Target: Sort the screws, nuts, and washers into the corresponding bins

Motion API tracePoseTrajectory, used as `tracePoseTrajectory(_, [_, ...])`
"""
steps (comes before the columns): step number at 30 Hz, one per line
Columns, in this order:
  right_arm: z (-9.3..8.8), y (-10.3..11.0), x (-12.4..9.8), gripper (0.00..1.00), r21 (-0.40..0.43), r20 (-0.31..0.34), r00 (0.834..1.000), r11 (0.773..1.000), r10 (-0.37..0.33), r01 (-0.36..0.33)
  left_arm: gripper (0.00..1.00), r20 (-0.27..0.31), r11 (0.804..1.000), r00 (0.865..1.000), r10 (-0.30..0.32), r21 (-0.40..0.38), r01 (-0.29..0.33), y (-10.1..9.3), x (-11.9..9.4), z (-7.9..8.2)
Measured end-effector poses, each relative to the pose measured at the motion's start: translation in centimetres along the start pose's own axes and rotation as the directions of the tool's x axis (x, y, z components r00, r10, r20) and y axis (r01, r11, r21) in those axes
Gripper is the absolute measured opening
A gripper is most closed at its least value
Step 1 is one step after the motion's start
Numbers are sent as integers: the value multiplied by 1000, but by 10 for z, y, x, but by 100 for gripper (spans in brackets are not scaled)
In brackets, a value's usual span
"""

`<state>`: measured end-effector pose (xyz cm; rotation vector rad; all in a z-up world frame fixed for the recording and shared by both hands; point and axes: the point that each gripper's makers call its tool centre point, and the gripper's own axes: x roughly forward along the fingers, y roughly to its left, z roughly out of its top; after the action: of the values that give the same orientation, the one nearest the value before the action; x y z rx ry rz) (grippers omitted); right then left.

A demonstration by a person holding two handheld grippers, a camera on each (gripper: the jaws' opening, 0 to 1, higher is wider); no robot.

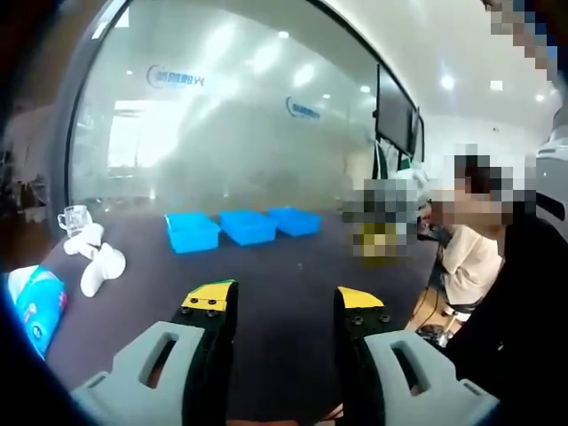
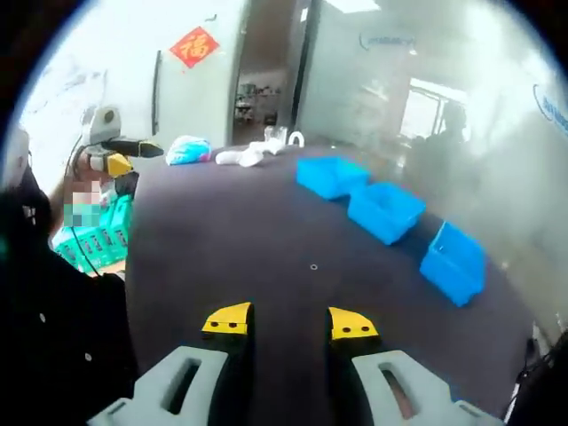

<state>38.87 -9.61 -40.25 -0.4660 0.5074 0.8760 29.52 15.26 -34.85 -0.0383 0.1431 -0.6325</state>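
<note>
- Washer-like small ring (image 2: 313,266) (too small for you to tell washer from nut) lies alone on the dark purple-grey tabletop (image 2: 222,248), out in the open middle and well short of the bins.
- Three bright blue open plastic bins stand in a row toward the table's far edge: in the right gripper view, the first bin (image 2: 330,176), the middle bin (image 2: 385,211) and the last bin (image 2: 454,263); the row's long axis runs diagonally there, away to your left.
- Your right gripper (image 2: 290,324) has its yellow-tipped jaws spread with nothing between them. The ring lies straight ahead along those jaws, slightly right of their centre line, so this is the hand better placed for the reach, as far as you can judge.
- Your left gripper (image 1: 286,300) is likewise spread and empty, hovering over bare tabletop and facing the row of bins square-on; I can make out no small part ahead of it.
- The left gripper view gives you a clear glass mug (image 1: 74,218), white moulded pieces (image 1: 96,259) and a blue-and-white printed packet (image 1: 37,306) near the table's left edge, with a seated person at its right edge.
- The right gripper view alone gives you the ring.
</note>
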Motion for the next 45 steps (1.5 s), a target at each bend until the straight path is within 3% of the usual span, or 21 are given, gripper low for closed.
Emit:
tracePoseTrajectory(7, [5,-6,26,25,-42,-92,995,998,48,-52,43,3,1000,1000,11,-8,-11,4,-4,-1])
tracePoseTrajectory(8, [6,-4,31,24,-62,-107,991,995,76,-83,43,4,1000,1000,13,-9,-13,4,-4,-1])
tracePoseTrajectory(23, [6,-14,99,17,-96,-257,959,984,119,-148,43,9,999,1000,28,-16,-28,7,-10,-2])
tracePoseTrajectory(30, [5,-18,113,14,-108,-286,949,979,134,-171,43,15,999,999,32,-21,-31,8,-11,-2])
tracePoseTrajectory(40, [0,-24,118,8,0,-293,939,982,182,-190,43,13,999,999,37,-29,-36,11,-12,-4])
tracePoseTrajectory(42, [-1,-28,118,2,-19,-298,941,985,159,-173,43,15,999,999,36,-28,-36,10,-12,-4])
tracePoseTrajectory(45, [0,-26,118,2,-46,-300,943,985,147,-168,43,16,999,999,36,-27,-35,10,-12,-3])
